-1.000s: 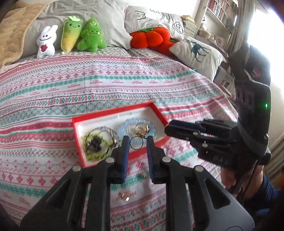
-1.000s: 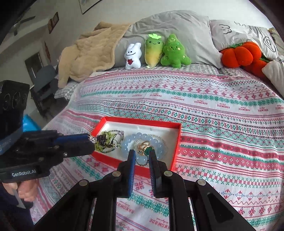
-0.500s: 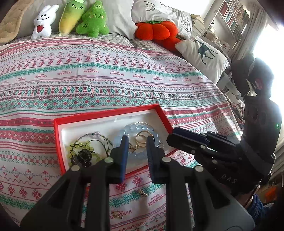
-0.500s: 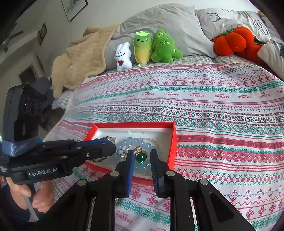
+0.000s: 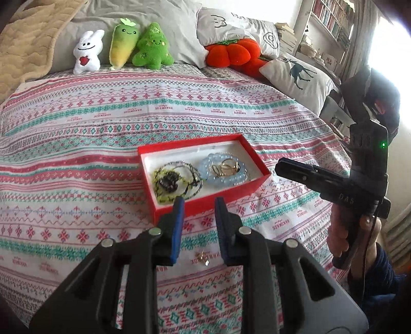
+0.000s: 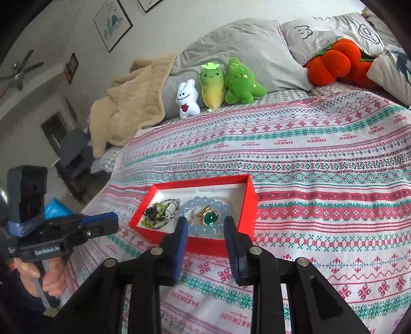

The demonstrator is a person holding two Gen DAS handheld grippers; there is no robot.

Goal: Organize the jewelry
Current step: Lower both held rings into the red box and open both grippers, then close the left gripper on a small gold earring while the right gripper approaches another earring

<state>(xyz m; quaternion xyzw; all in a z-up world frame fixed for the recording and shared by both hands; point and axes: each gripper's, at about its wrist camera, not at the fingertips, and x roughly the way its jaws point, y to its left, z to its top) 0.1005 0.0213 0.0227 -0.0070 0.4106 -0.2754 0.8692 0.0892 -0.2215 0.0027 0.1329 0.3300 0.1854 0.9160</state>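
Small gold earrings (image 5: pixel 203 258) lie on the bedspread (image 5: pixel 77 123) low between the empty, opening left tool (image 5: pixel 197 205), nearer than the empty, opening right tool (image 6: pixel 204 224).

Plush toys (image 5: pixel 123 46), pillows (image 6: pixel 241 59), beige blanket (image 6: pixel 128 102)

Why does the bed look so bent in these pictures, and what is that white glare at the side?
Both views come through fisheye lenses, so the bedspread stripes bow and the corners go dark. In the left wrist view the window at upper right is blown out to white; the bookshelf beside it looks washed out. The right wrist view is evenly lit, and the red box stays sharp.
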